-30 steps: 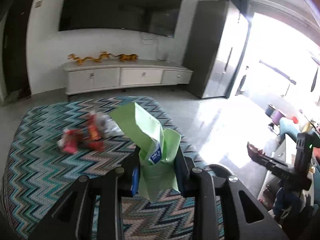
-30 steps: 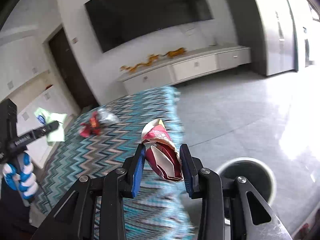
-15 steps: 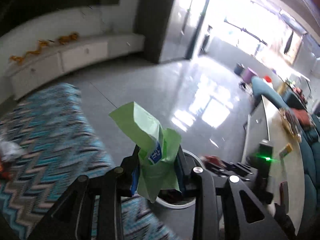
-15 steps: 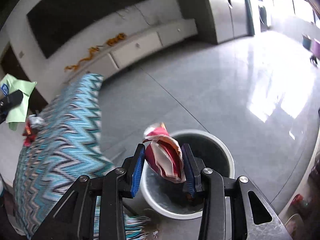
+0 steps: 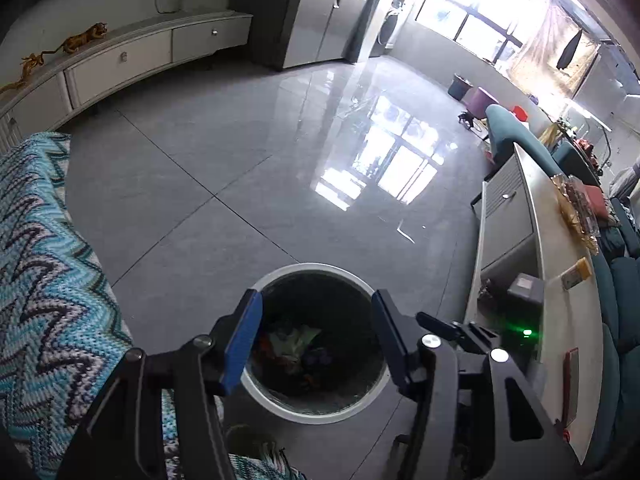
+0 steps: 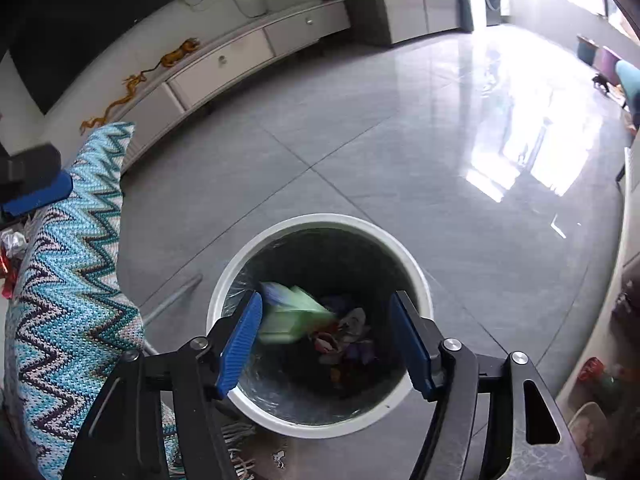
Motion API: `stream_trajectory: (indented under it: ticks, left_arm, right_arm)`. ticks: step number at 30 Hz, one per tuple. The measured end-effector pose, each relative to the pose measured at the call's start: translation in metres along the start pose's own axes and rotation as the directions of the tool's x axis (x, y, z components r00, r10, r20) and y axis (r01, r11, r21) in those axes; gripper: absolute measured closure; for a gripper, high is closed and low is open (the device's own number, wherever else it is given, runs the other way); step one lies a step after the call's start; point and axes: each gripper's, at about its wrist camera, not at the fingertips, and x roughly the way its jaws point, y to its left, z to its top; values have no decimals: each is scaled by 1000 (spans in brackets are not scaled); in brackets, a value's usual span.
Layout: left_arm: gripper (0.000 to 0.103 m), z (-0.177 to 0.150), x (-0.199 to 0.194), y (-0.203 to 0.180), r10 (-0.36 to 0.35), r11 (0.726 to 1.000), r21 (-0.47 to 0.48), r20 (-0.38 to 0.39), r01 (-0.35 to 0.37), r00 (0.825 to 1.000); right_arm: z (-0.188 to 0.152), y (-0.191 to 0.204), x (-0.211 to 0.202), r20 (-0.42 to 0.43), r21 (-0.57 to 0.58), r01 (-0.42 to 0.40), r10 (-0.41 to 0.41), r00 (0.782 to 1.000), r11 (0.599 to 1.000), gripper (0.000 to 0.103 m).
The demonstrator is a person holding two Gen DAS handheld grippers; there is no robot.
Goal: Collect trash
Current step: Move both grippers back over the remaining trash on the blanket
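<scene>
- Both grippers point steeply down over the round white bin (image 6: 320, 222) on the grey tile floor (image 6: 400, 140). This places each claw above the bin mouth, so a released item falls inside rather than onto the floor.
- Left gripper (image 5: 316, 340): jaws apart and opening, nothing between them. The bin (image 5: 316, 268) shows in the gap.
- Right gripper (image 6: 326, 340): jaws apart and opening, nothing clamped. A green wrapper (image 6: 292, 316) lies inside the bin, just beside the left pad; it appears motion-blurred, so it is probably dropping.
- A red-and-white wrapper (image 6: 344, 328) lies on the pile at the bin bottom.
- More trash (image 6: 10, 252) remains on the zigzag blanket (image 6: 72, 280), cut off at the frame edge. Judgement: the task is not finished.
- Hard to make out: the bin interior is dark, and individual items in the pile cannot be separated. In the left view the contents are dim and partly masked by the fingers.
- The dark object with a blue pad (image 6: 36, 188) at the left edge of the right view is probably a left-gripper finger; it is largely cropped.
</scene>
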Motion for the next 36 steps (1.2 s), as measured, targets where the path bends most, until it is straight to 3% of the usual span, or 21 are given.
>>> stream_trajectory:
  ticks: [8, 20, 32, 35, 36]
  left_arm:
    - [48, -5, -53, 28, 126, 992, -33, 130, -123, 983]
    - [41, -21, -147, 83, 289, 955, -148, 267, -258, 919]
    - [41, -66, -249, 154, 425, 891, -325, 350, -317, 835]
    - [41, -79, -276, 171, 463, 870, -365, 370, -333, 805]
    - [41, -84, -286, 178, 488, 857, -378, 375, -350, 788]
  right_arm:
    - [5, 41, -55, 110, -50, 33, -28, 994, 998, 25]
    - [-8, 128, -119, 202, -266, -5, 61, 977, 964, 21]
    - [-29, 188, -166, 248, -418, 0, 114, 962, 908, 21]
    - [-32, 203, -174, 248, -451, -6, 132, 960, 892, 21]
    - [-33, 211, -178, 247, -466, -11, 142, 958, 885, 21]
